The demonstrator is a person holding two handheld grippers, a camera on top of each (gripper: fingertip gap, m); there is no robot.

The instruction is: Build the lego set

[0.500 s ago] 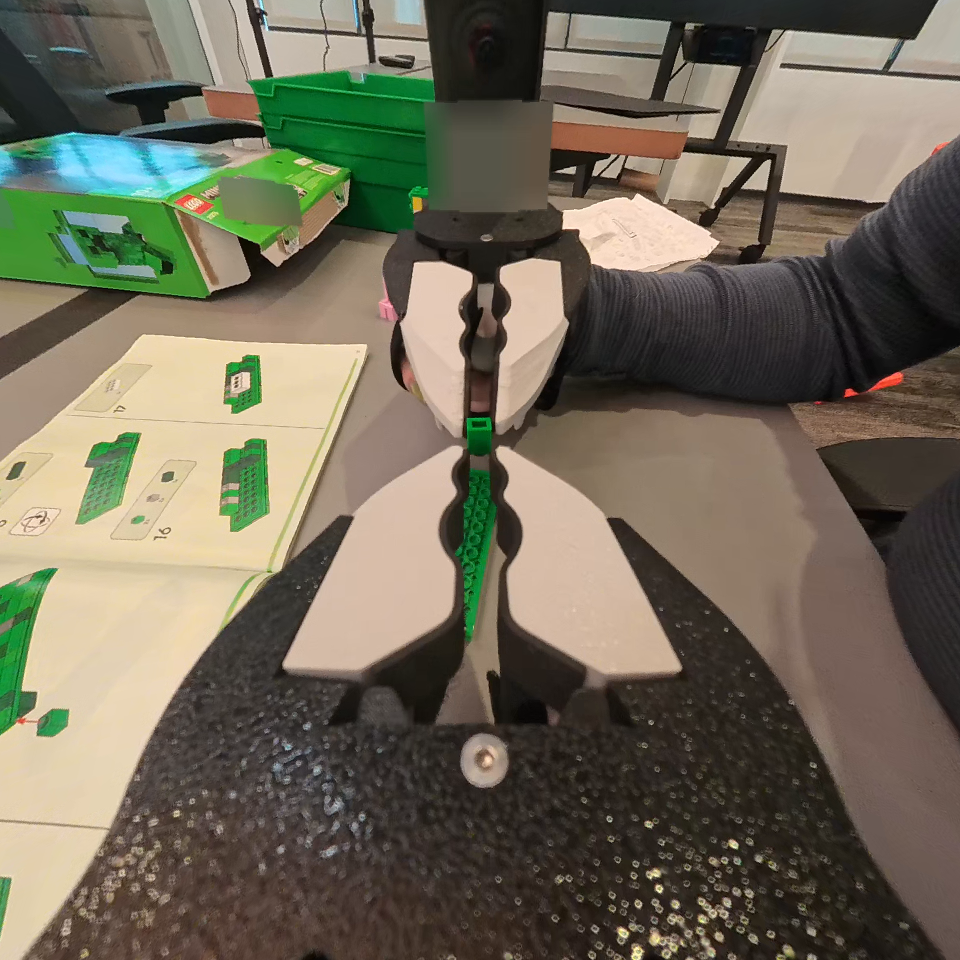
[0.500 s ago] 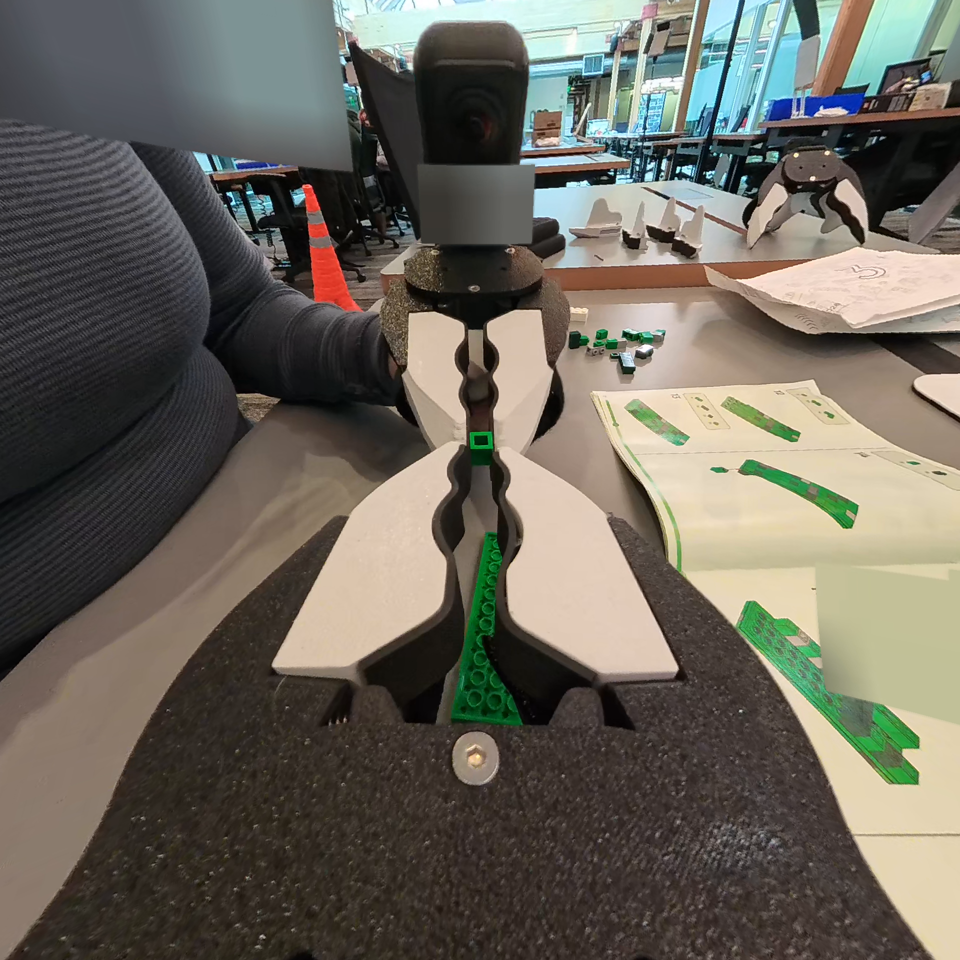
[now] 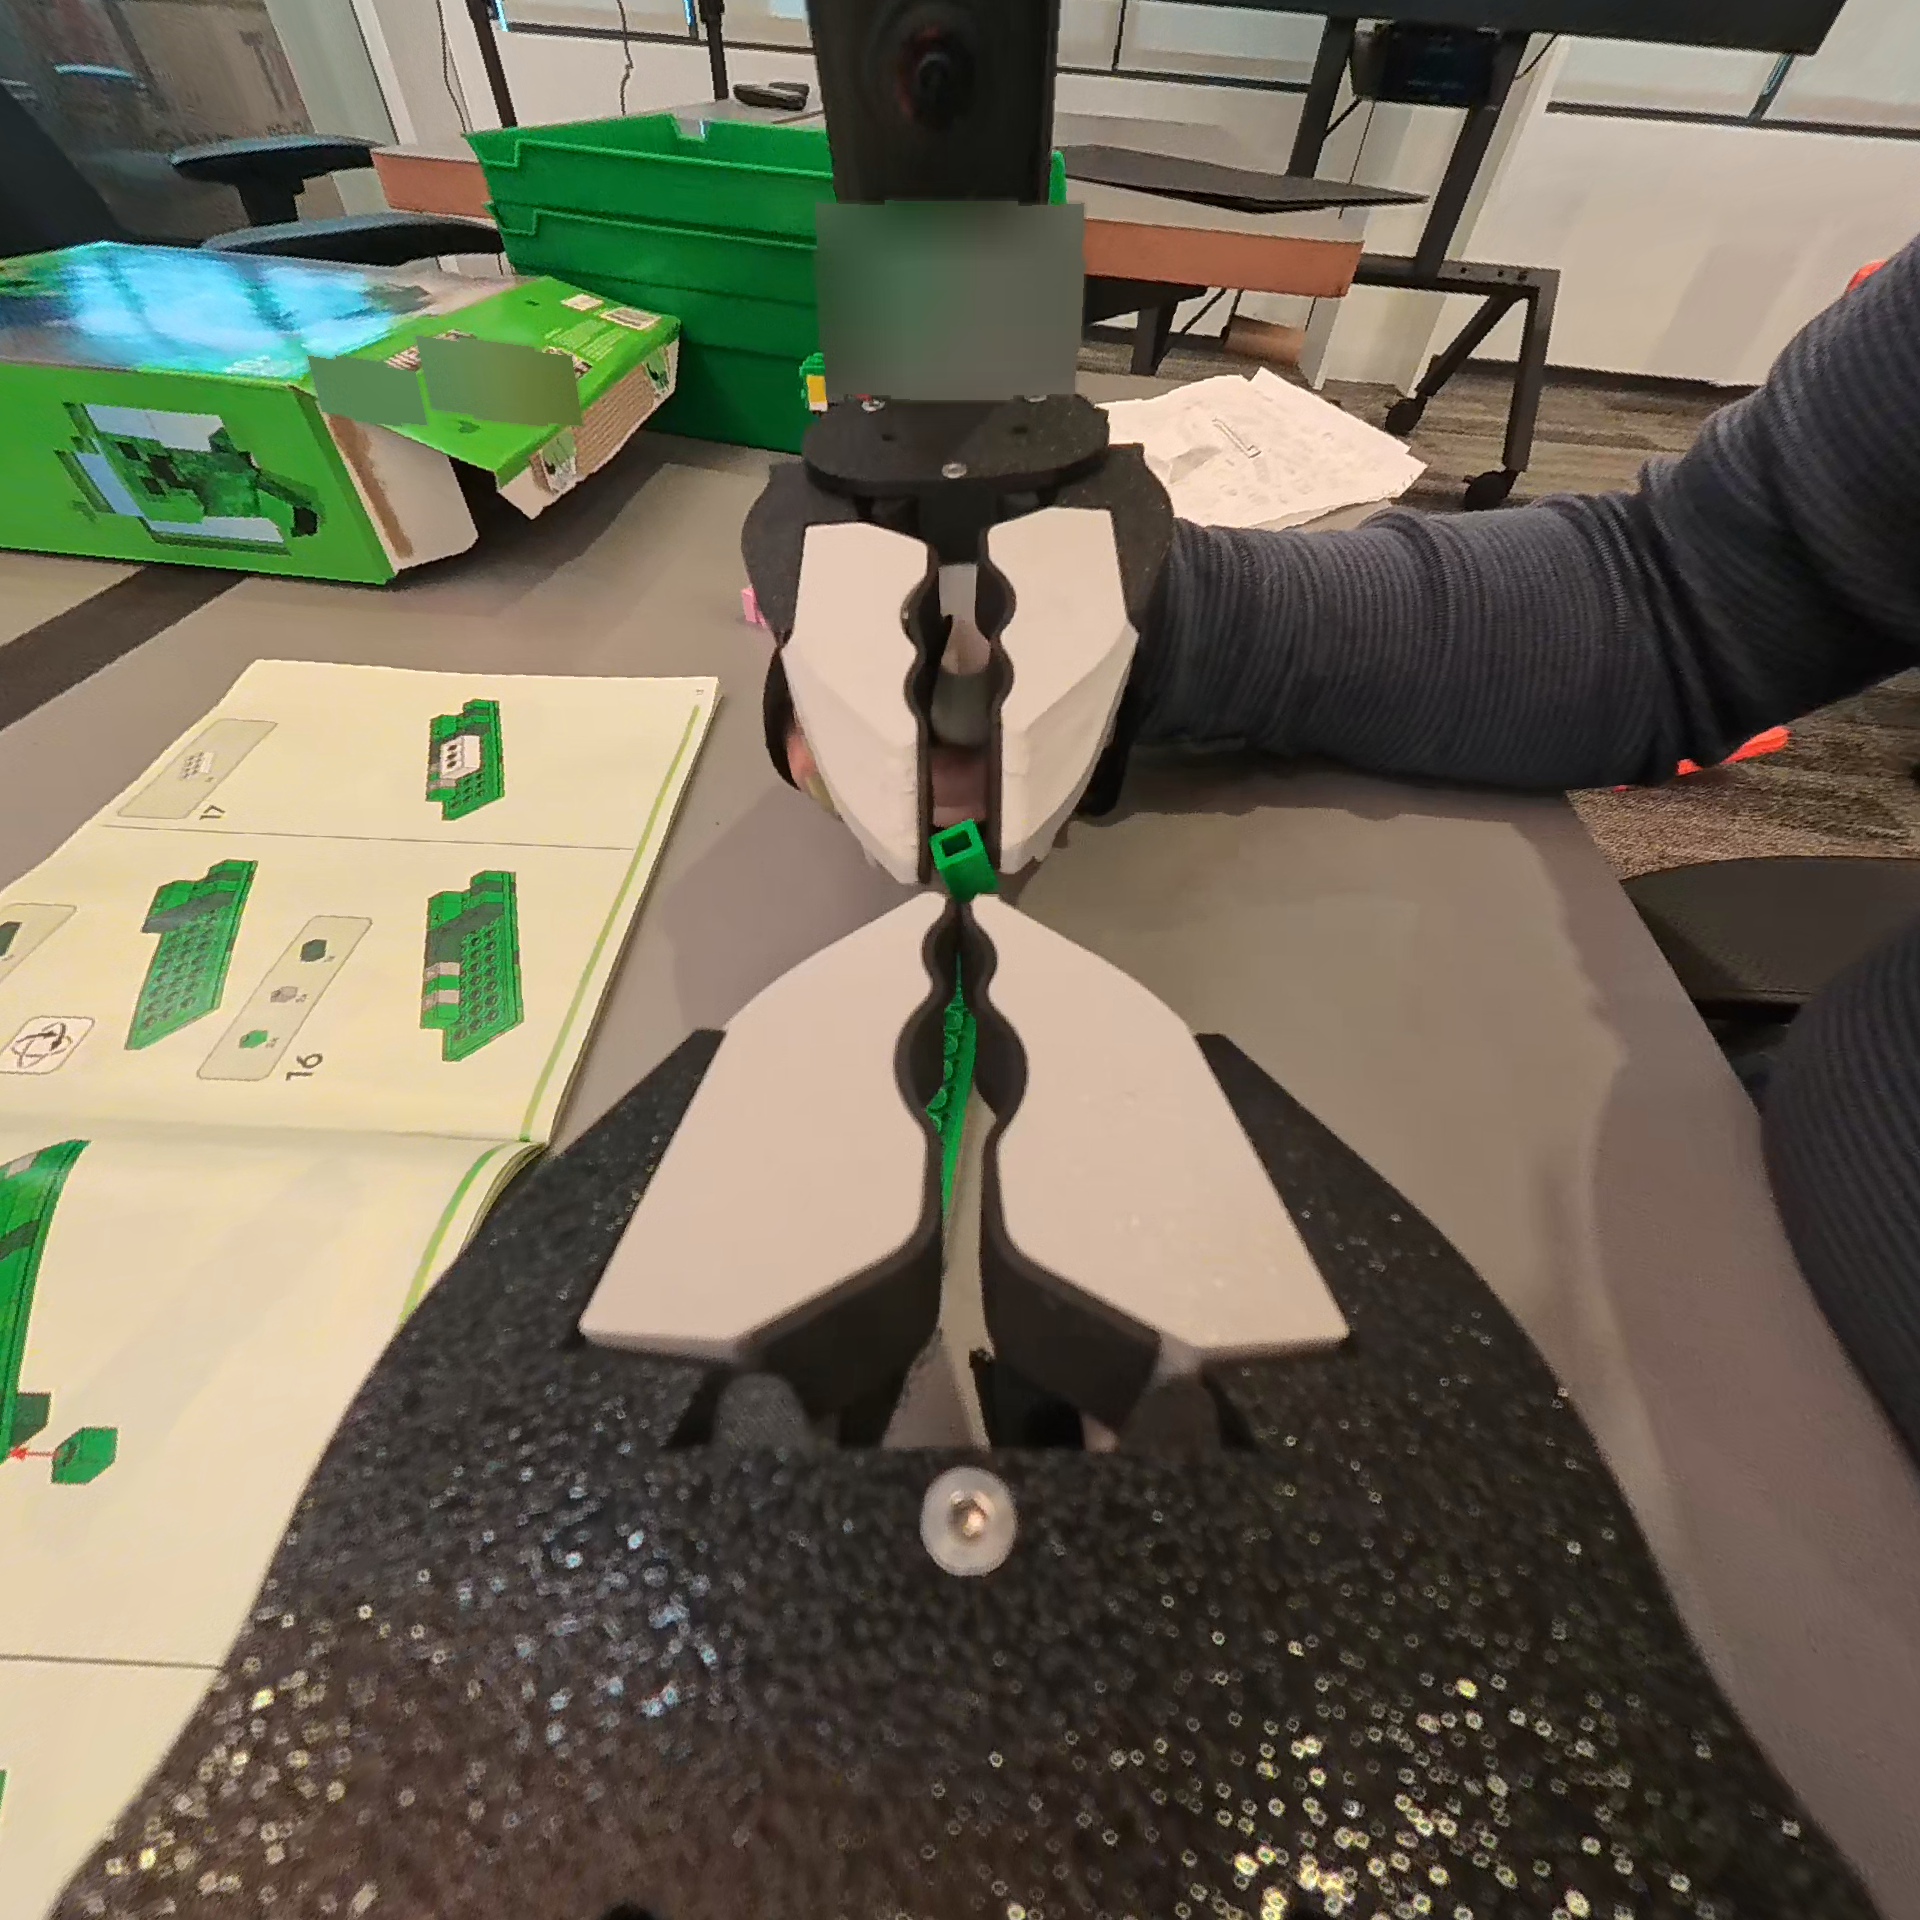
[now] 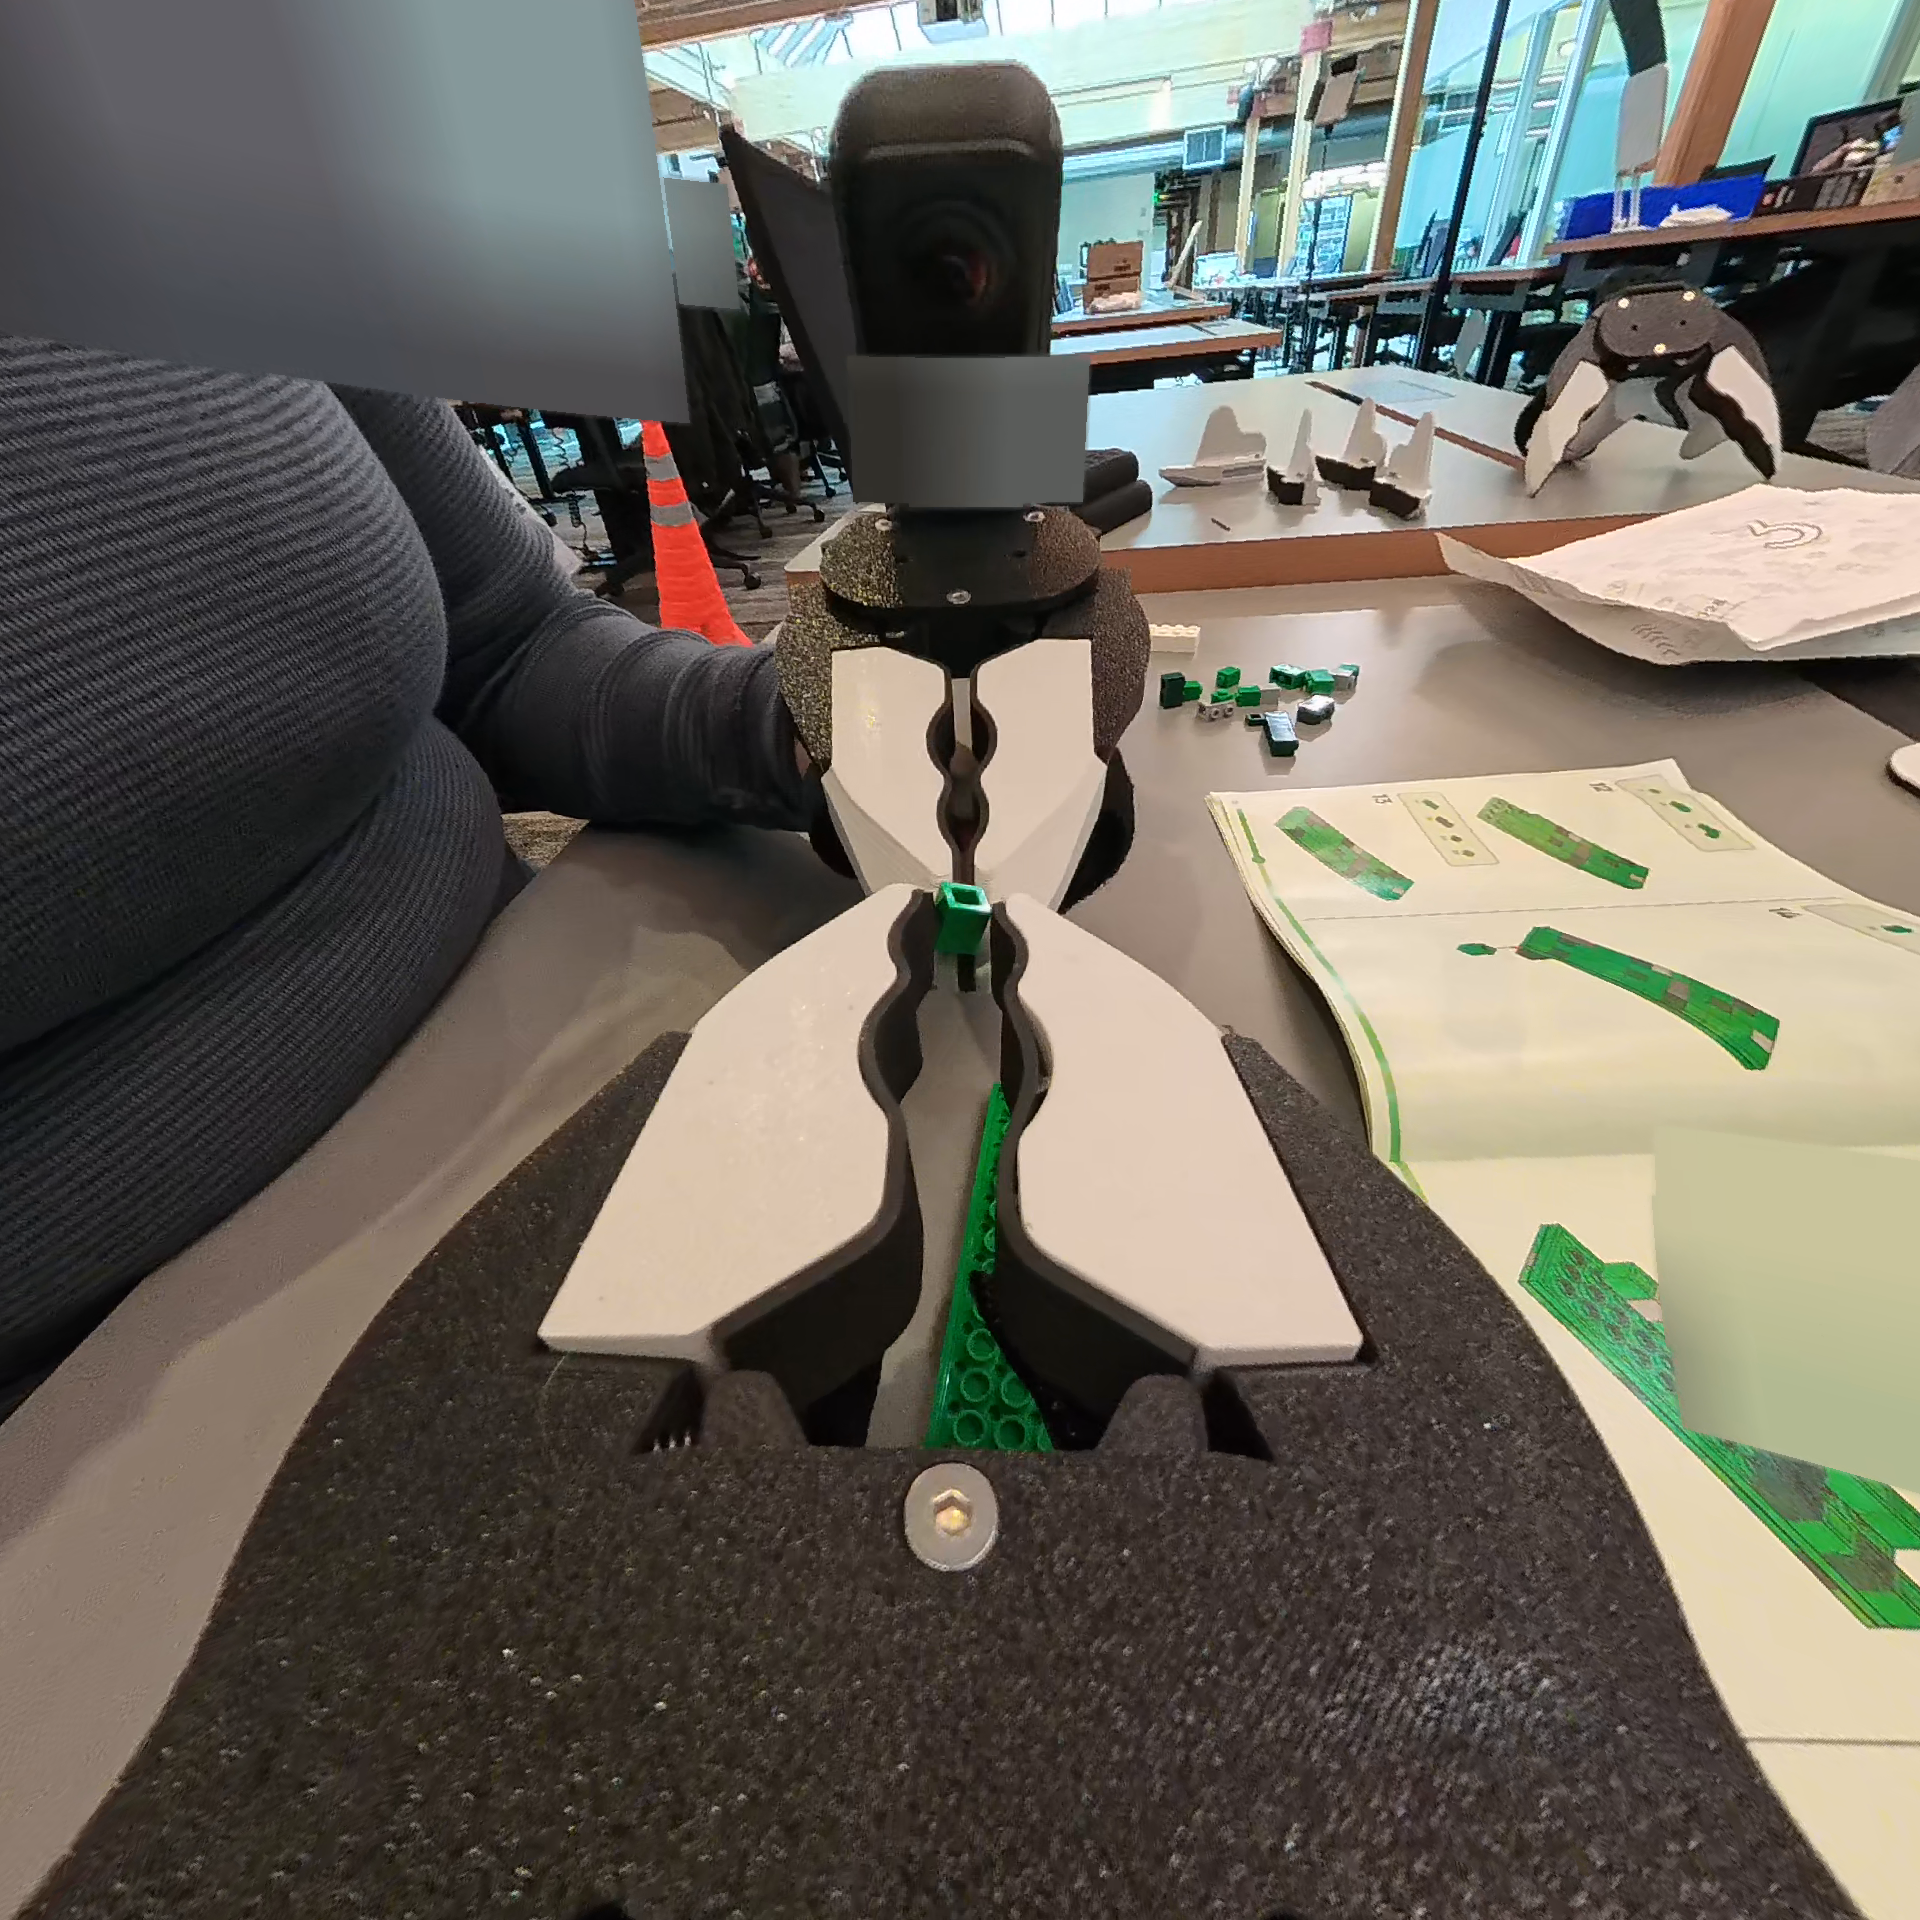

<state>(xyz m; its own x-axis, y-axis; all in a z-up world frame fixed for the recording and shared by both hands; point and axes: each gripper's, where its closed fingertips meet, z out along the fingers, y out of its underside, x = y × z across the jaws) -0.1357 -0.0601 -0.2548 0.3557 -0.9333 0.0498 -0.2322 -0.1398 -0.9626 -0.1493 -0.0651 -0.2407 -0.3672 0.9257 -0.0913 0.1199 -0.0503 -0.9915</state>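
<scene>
Through the narrow gap of the left gripper (image 3: 951,920), whose tips are closed together, a long green plate (image 3: 951,1091) is seen below; whether it is pinched cannot be told. Tip to tip with it, a small green brick (image 4: 958,914) is clamped in the right gripper (image 4: 958,935). The step is judged to be seating that brick on the plate, for which lowering and stud alignment are needed. Bare table (image 3: 1351,1039) is left toward the person's edge. The instruction booklet (image 3: 312,935) crowds the other side, and loose pieces (image 4: 1262,696) lie farther off.
</scene>
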